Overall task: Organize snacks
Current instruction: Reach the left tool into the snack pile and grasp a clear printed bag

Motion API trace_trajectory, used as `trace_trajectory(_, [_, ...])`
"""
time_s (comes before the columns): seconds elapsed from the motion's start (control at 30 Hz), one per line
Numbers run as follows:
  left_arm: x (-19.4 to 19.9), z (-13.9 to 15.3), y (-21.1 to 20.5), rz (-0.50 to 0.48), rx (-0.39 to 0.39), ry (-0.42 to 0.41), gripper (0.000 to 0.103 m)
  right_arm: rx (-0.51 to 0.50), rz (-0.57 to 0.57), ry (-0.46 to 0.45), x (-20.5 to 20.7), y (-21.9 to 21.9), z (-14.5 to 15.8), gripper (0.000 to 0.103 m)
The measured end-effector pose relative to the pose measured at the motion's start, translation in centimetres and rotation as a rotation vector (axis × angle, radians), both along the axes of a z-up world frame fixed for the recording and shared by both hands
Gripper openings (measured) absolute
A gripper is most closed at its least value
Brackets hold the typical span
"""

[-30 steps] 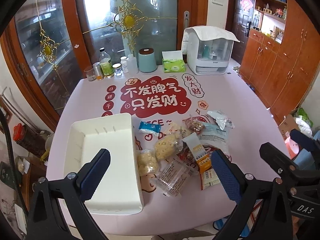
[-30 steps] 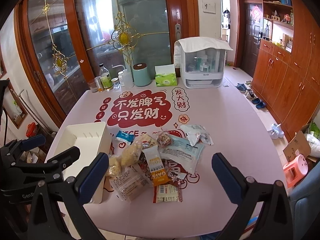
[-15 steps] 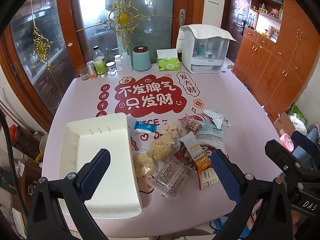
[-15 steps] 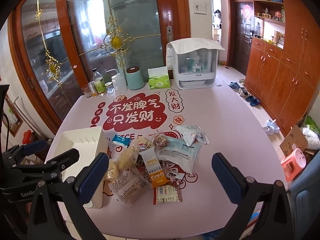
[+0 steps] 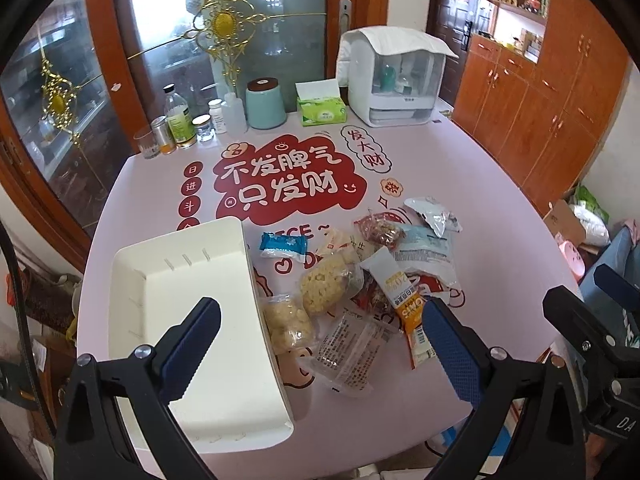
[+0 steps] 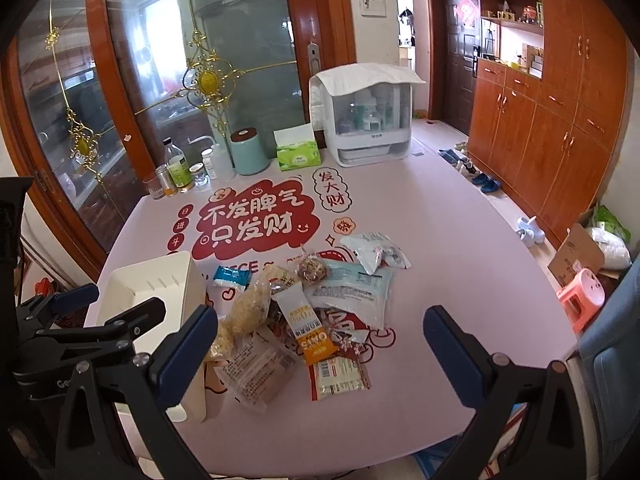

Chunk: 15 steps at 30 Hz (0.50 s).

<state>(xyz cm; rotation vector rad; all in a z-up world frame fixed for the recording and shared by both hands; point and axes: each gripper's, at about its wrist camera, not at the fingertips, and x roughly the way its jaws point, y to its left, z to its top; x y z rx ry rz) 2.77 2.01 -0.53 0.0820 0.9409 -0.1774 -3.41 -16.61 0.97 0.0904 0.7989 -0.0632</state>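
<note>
On the pink table [image 5: 472, 184], both rigs have crept a bit closer. Left gripper [image 5: 320, 344] and right gripper [image 6: 320, 344] hang spread wide, holding nothing. Snack pile [image 5: 356, 280] sits untouched beside the empty white bin [image 5: 132, 276], so sorting hasn't started.

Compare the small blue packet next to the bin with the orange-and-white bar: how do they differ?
The blue packet is short, blue with white ends, and lies alone on the mat beside the white bin. The orange-and-white bar is longer, white turning orange toward the near end, and rests on top of the snack pile, overlapping other wrappers. Both are sealed, lying flat, and neither is in a gripper.
</note>
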Motion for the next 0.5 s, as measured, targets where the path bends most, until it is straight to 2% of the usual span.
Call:
trace_trajectory(0.13, [0.4, -0.9, -0.4, 0.004, 0.002, 0.026, 0.100, -0.001, 0.031, 0.001, 0.1, 0.0, -0.9, 0.101])
trace_trajectory(0.23, [1.1, -1.9, -0.5, 0.016, -0.054, 0.056, 0.099, -0.033, 0.087, -0.019, 0.6, 0.0, -1.3, 0.094])
trace_trajectory(0.33, [1.8, -3.1, -0.8, 0.078, -0.044, 0.084, 0.095, -0.058, 0.147, -0.012, 2.0, -0.5, -2.1, 0.090])
trace_trajectory(0.5, [2.8, -6.1, -1.9, 0.182, -0.012, 0.147, 0.094, -0.029, 0.257, 0.065, 5.0, -3.3, -3.9, 0.090])
